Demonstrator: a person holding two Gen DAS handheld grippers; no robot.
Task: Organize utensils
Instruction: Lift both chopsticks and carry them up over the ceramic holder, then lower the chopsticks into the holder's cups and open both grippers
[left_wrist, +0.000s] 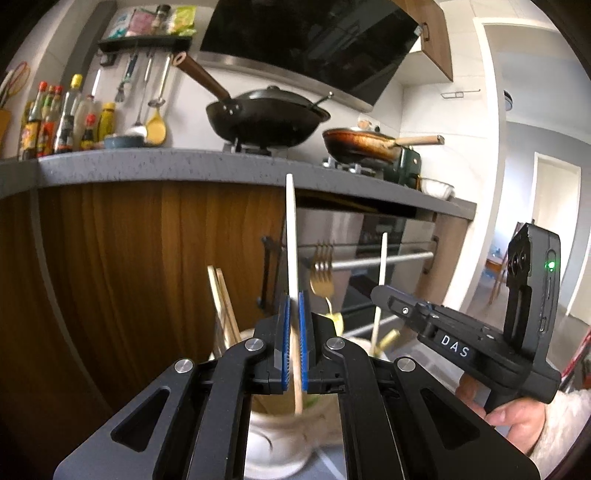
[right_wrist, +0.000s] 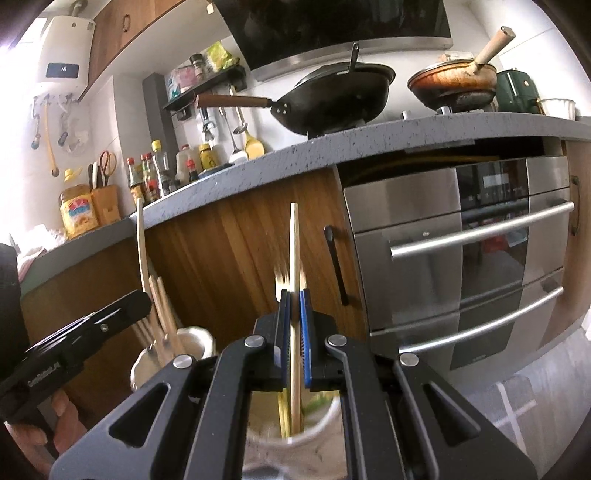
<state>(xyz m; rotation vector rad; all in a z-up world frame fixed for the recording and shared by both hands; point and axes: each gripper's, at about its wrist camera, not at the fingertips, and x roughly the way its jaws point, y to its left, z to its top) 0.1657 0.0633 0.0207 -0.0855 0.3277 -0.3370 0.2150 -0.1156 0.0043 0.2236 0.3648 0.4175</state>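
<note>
**Mia:** What is the left gripper (left_wrist: 294, 306) doing?

**Ben:** It is pinched tight on a long pale stick (left_wrist: 291, 236). The stick stands straight up. Its low end goes down into the white cup (left_wrist: 280, 439), right under the gripper.

**Mia:** And the right gripper (right_wrist: 294, 306)?

**Ben:** That one is squeezed shut on a wooden chopstick (right_wrist: 294, 251). It stands up too, with its low end in a second white cup (right_wrist: 317, 424).

**Mia:** What else is by the first white cup?

**Ben:** Two more chopsticks (left_wrist: 221, 295) stick up just left of it. A gold fork (left_wrist: 322, 271) shows just behind it, on the right. The grey counter (left_wrist: 184, 162) is high above it.
</note>
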